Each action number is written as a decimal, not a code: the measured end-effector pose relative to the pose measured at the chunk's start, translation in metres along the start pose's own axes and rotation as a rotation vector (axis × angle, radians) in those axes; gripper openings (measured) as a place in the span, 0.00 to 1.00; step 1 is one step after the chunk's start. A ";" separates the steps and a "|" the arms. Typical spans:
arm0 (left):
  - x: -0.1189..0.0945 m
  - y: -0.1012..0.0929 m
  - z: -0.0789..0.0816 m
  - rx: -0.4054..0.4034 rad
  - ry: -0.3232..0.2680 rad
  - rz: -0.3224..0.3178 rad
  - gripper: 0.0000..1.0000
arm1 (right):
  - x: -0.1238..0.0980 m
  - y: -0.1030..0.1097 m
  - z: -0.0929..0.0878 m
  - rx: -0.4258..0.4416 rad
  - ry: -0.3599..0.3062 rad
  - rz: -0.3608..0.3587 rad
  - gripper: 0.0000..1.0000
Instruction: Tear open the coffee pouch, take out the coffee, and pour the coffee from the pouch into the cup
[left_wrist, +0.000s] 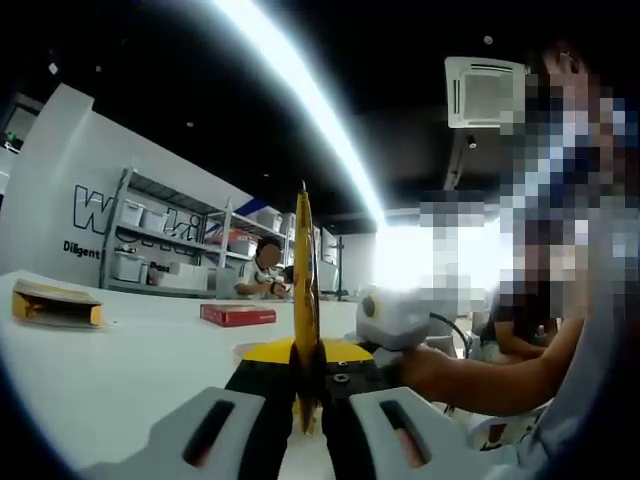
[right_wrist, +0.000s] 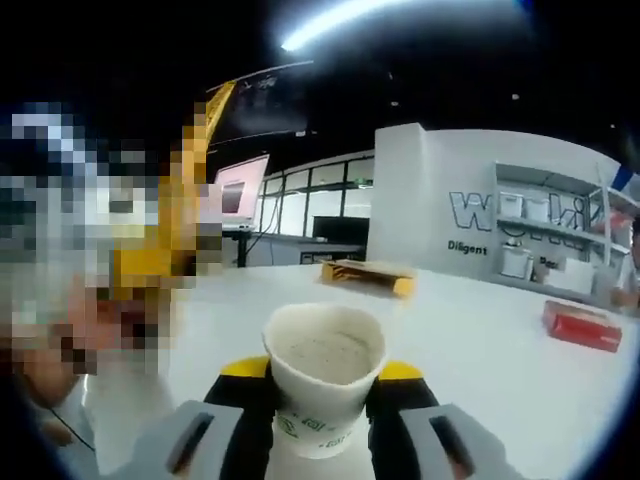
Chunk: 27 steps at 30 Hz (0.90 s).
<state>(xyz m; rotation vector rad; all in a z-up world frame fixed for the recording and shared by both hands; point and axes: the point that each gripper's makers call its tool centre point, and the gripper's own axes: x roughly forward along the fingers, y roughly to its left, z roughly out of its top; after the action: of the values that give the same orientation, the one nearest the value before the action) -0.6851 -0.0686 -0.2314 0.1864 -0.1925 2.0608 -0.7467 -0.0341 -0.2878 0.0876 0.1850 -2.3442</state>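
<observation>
Between the jaws of the left gripper (left_wrist: 305, 412) a yellow coffee pouch (left_wrist: 304, 300) stands on edge, clamped near its lower end so that its thin profile rises straight up in the left gripper view; held this way it looks like a narrow blade, flat and seemingly slack, with a slightly ragged tip, though whether that top is already torn cannot be told from this angle. The upright hold probably serves to keep any remaining contents from spilling, or simply to carry the pouch clear of the work. In the right gripper view the right gripper (right_wrist: 322, 420) is closed around a white paper cup (right_wrist: 323, 385), its jaws pressing on either side of the cup wall below the rim, which keeps the mouth level and facing up so that it can receive a pour. The cup's rim is squeezed a little out of round by the grip, green printing shows low on its side, and inside lies a pale, speckled powder (right_wrist: 325, 355) covering the bottom, so at least some coffee appears to be in the cup already. Both tools are held above a broad white table (right_wrist: 480, 330), on which lie a flat cardboard box (right_wrist: 361, 274) with a yellow edge and a small red box (right_wrist: 583, 324), well apart from each other. Beyond the table, shelving with white bins (left_wrist: 160, 235) lines a lettered wall, and a person (left_wrist: 262, 270) sits at the far side.
</observation>
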 end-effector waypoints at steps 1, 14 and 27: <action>0.000 0.000 0.000 0.000 0.000 0.000 0.10 | -0.002 0.000 0.003 -0.002 -0.015 -0.005 0.36; 0.000 0.000 0.001 -0.005 -0.004 -0.002 0.10 | 0.000 0.016 -0.014 -0.024 0.044 0.031 0.43; 0.000 0.000 0.001 -0.005 -0.005 -0.002 0.10 | -0.005 0.009 -0.018 -0.069 0.053 0.022 0.47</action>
<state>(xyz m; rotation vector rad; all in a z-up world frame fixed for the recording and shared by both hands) -0.6847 -0.0692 -0.2306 0.1884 -0.2005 2.0580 -0.7366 -0.0334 -0.3058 0.1178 0.2894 -2.3123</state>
